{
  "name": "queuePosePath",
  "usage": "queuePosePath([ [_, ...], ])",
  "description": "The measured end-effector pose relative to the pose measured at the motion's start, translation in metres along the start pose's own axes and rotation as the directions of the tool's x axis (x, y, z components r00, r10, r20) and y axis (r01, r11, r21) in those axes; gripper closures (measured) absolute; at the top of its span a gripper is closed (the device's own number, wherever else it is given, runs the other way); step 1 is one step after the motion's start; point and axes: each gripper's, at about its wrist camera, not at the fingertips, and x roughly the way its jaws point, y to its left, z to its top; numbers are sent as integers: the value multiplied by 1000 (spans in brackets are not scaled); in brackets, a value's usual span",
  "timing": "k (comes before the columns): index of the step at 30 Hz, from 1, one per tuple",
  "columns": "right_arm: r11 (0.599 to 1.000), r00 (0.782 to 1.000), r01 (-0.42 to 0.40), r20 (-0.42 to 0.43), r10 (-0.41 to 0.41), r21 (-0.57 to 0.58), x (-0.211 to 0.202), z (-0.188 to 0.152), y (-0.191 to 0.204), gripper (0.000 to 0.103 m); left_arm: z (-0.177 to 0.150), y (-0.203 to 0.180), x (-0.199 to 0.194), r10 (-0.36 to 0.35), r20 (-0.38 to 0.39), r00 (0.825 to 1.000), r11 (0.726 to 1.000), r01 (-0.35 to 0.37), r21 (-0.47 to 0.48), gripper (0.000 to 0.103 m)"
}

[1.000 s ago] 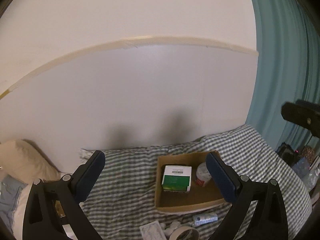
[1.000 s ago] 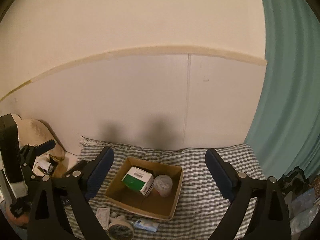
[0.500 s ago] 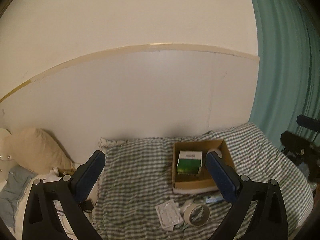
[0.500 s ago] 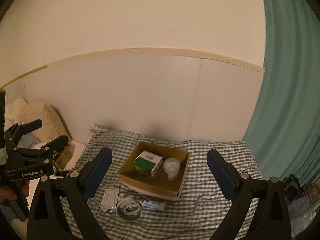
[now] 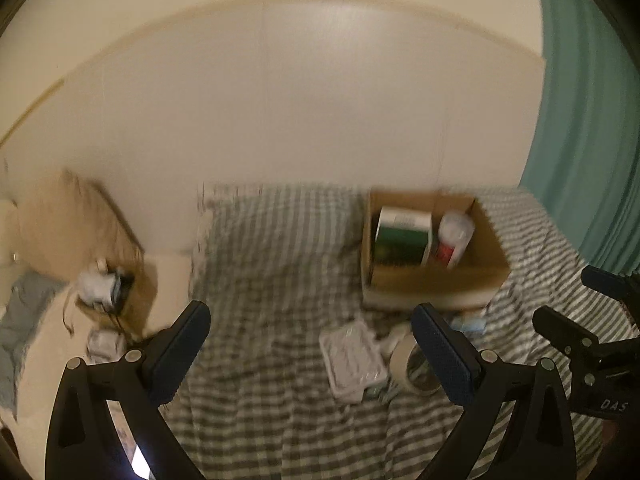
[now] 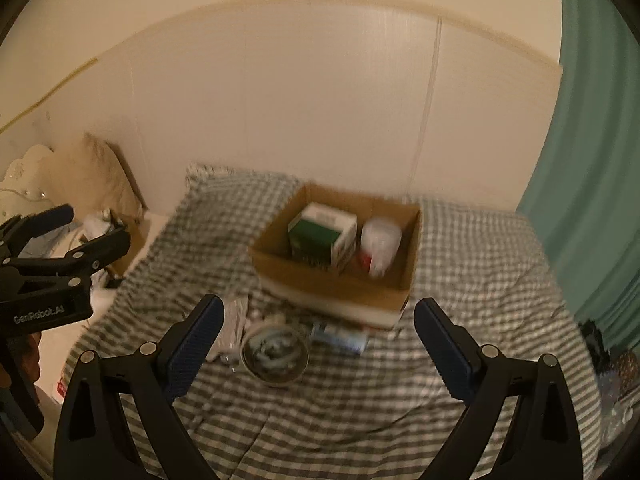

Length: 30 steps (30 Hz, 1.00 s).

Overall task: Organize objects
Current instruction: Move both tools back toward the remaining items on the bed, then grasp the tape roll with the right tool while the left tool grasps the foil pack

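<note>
A cardboard box (image 5: 436, 280) (image 6: 332, 284) sits on a checked bedspread (image 5: 280, 272) (image 6: 460, 280). It holds a green and white carton (image 5: 402, 236) (image 6: 322, 238) and a white bottle (image 5: 454, 236) (image 6: 378, 246). In front of the box lie a tape roll (image 5: 414, 366) (image 6: 276, 354), a blister pack (image 5: 352, 360) (image 6: 234, 326) and a small blue and white tube (image 5: 468, 324) (image 6: 340, 340). My left gripper (image 5: 310, 354) is open and empty, above the bedspread left of the pack. My right gripper (image 6: 318, 346) is open and empty, above the tape roll.
A white wall panel stands behind the bed. A teal curtain (image 5: 584, 140) (image 6: 592, 140) hangs at the right. A pillow (image 5: 76, 216) and a small cluttered carton (image 5: 112, 284) lie at the left. Each gripper shows in the other's view, my right one (image 5: 576, 336) and my left one (image 6: 60, 256).
Both grippers have tilted down and moved nearer to the bed; the box and the loose items now sit higher and larger in both views. Both jaws stay open.
</note>
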Motion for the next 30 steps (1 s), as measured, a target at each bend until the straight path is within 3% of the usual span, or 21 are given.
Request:
queuePosePath([
  [10,999,988,-45,-149,46,9,89,-44,15,7,-54,15,65,64,-164,984,994,-76,-74,0],
  [18,997,975,-72,-214,69,-7,134,-63,37,7,-67,17,98,115,-184,976,991,-125,-47,0],
  [27,995,954,-102,-283,99,5,173,-72,41,7,-73,23,124,112,-219,969,989,-130,-68,0],
  [29,993,950,-117,-289,118,18,177,-72,40,10,-75,22,128,117,-227,967,989,-134,-63,0],
  [30,991,949,-128,-286,131,30,178,-72,39,17,-76,20,131,118,-231,966,989,-135,-59,0],
])
